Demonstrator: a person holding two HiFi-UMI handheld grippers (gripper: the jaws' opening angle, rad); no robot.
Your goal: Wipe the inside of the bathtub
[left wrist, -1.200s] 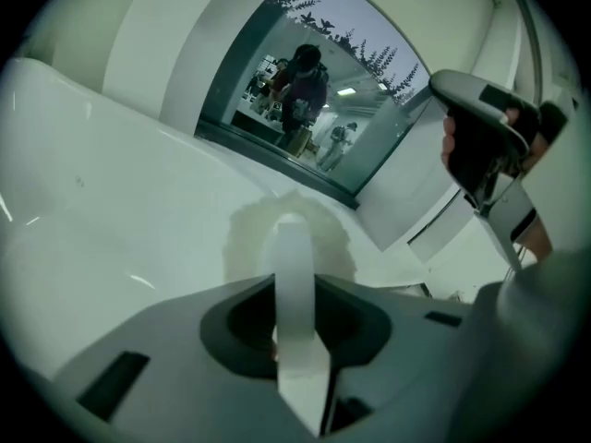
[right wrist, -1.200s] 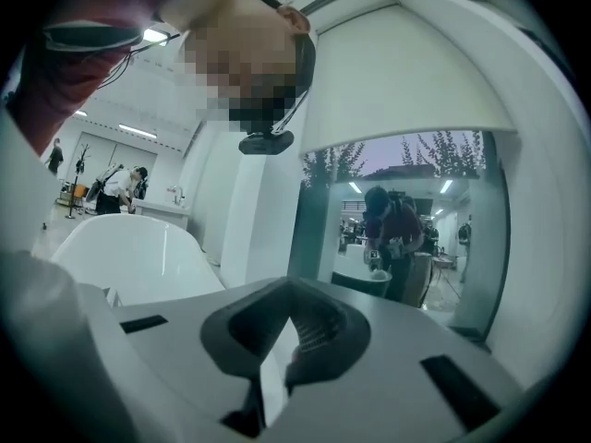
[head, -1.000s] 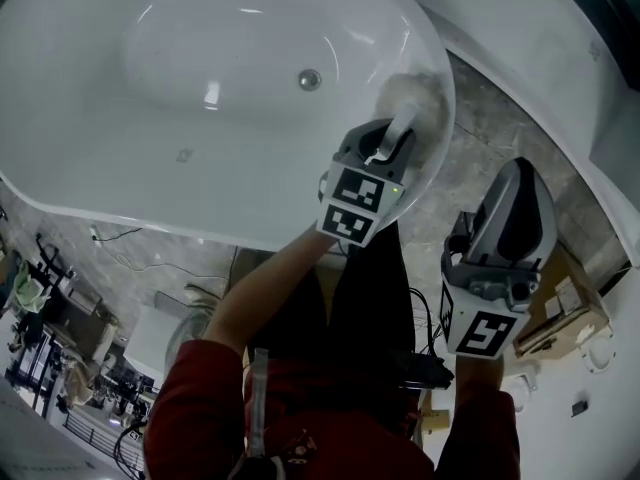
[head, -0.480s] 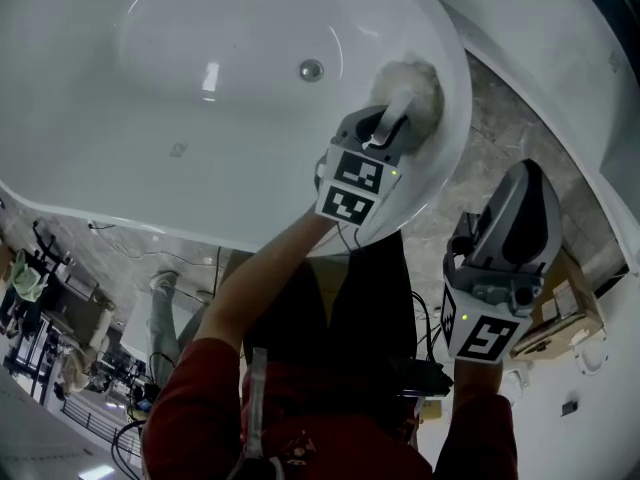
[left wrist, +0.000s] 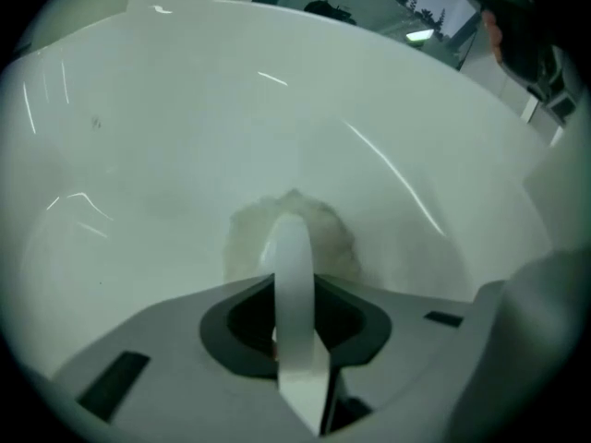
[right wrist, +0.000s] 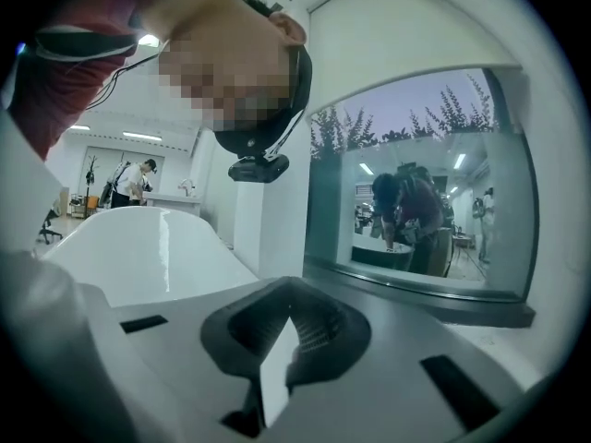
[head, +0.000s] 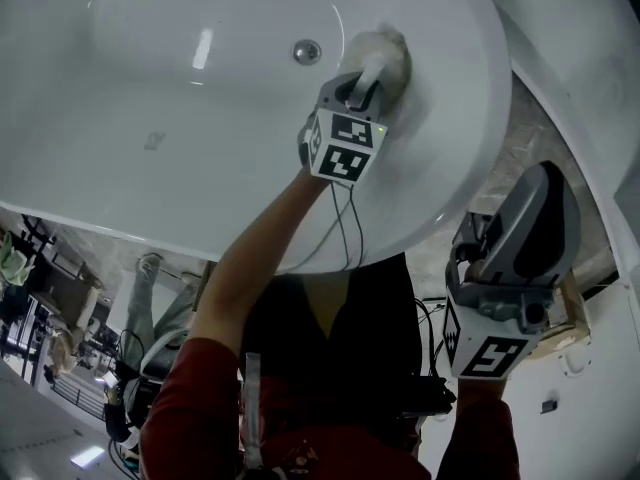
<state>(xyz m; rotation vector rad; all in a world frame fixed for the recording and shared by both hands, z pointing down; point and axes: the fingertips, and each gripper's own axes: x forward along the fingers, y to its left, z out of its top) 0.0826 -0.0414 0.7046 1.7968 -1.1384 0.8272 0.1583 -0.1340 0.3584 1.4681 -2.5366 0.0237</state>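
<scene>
The white bathtub (head: 180, 158) is filling the upper half of the head view, glossy, with no dirt I can pick out, and I am judging the wipe to be mid-stroke on its inner wall. My left gripper (head: 372, 68) is reaching in at 1 o'clock, jaws clamped tight on a pale fluffy cloth (head: 385, 46) pressing the wall at 3 o'clock of the drain (head: 306, 51), so the next pass is calling for steady contact. My right gripper (head: 505, 258) is idling outside the rim at 4 o'clock, jaws together on nothing.
</scene>
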